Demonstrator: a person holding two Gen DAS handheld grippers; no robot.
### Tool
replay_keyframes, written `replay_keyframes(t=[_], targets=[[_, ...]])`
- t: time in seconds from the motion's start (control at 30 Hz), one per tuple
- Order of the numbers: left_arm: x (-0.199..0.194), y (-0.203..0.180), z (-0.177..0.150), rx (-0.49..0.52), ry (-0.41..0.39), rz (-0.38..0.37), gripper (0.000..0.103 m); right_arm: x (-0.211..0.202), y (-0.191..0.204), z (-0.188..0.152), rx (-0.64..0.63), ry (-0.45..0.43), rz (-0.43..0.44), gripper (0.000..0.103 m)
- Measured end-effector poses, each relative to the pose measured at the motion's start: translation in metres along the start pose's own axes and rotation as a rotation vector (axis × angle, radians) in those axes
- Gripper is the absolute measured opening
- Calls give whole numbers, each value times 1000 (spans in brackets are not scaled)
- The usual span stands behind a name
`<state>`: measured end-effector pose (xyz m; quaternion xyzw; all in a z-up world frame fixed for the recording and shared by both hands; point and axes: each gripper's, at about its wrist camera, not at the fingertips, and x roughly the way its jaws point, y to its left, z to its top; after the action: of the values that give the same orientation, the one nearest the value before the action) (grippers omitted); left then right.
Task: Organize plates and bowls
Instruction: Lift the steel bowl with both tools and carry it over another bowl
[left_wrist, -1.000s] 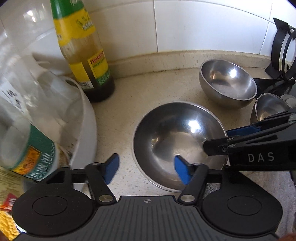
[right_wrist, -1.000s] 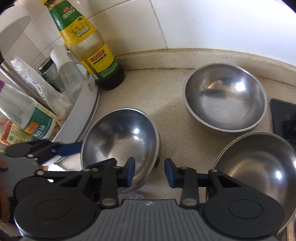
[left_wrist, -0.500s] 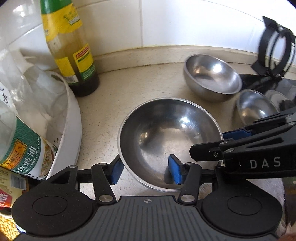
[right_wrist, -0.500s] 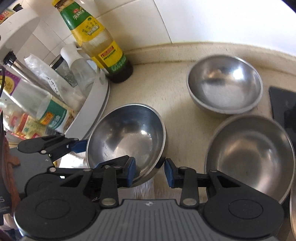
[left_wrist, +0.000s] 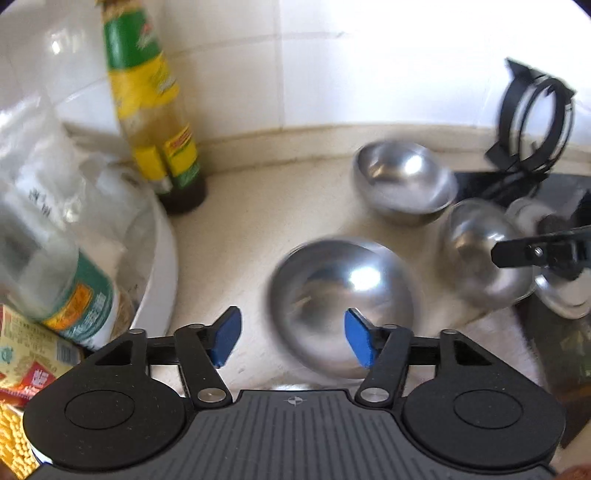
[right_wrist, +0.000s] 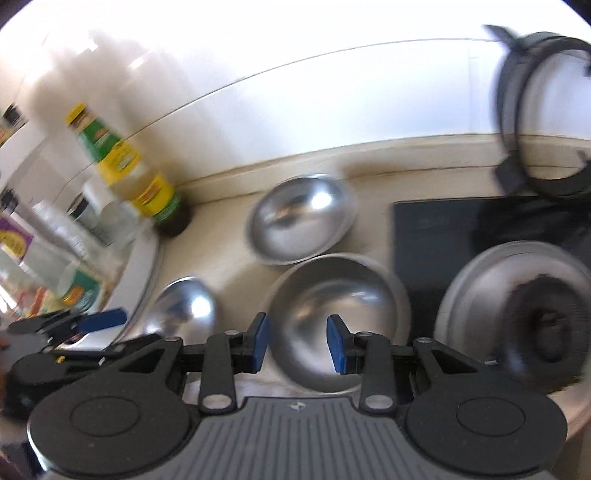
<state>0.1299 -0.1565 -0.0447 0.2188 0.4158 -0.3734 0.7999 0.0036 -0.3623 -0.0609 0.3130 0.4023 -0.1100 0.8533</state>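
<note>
On the table (left_wrist: 258, 221), both grippers' jaws stand spread, holding nothing; only the right wrist view shows the steel plate (right_wrist: 480, 291) beside three bowls.

Silver steel, blue pads and green-yellow labels on a cream counter

The three steel bowls (left_wrist: 343, 306), (left_wrist: 404, 184), (left_wrist: 480, 254) are plain silver with white glints; the speckled cream countertop (left_wrist: 251, 229) meets white wall tiles (left_wrist: 229, 74) at 12 o'clock. The left gripper (left_wrist: 291, 338) and right gripper (right_wrist: 298, 343) are black with blue finger pads (left_wrist: 225, 336) and grey ribbed bodies. At 10 o'clock, the sauce bottle (left_wrist: 155, 110) carries green and yellow labels with a red patch; the plastic bottle (left_wrist: 70, 291) at 8 o'clock has a green and orange label. The tray (left_wrist: 164, 266) is white.
</note>
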Motion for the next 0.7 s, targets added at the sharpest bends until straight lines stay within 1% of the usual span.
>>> replay_keyframes(t=[0.1, 0.13, 0.17, 0.23, 0.33, 0.4, 0.47, 0.53, 0.57, 0.7], targets=[[-2, -25, 6, 12, 4, -77, 72, 6, -16, 3, -20, 14, -41, 41], [1, -34, 7, 12, 13, -104, 71, 11, -23, 6, -22, 29, -66, 41], [4, -43, 7, 13, 28, -128, 67, 15, -28, 7, -24, 38, -77, 42], [14, -60, 8, 15, 62, -155, 65, 19, -38, 9, -31, 44, -85, 42], [28, -80, 10, -4, 94, -172, 64, 21, -46, 12, -40, 51, -64, 42], [31, -88, 13, -26, 82, -167, 66, 19, -51, 14, -48, 43, -41, 42], [31, -90, 18, -58, 65, -174, 65, 20, -56, 15, -38, 50, -5, 43], [32, -93, 22, -71, 52, -162, 65, 26, -57, 17, -60, 63, 3, 43], [35, -95, 23, -78, 53, -148, 64, 29, -58, 17, -60, 67, 10, 43], [39, -96, 26, -96, 57, -144, 63, 44, -61, 16, -44, 105, 41, 43]])
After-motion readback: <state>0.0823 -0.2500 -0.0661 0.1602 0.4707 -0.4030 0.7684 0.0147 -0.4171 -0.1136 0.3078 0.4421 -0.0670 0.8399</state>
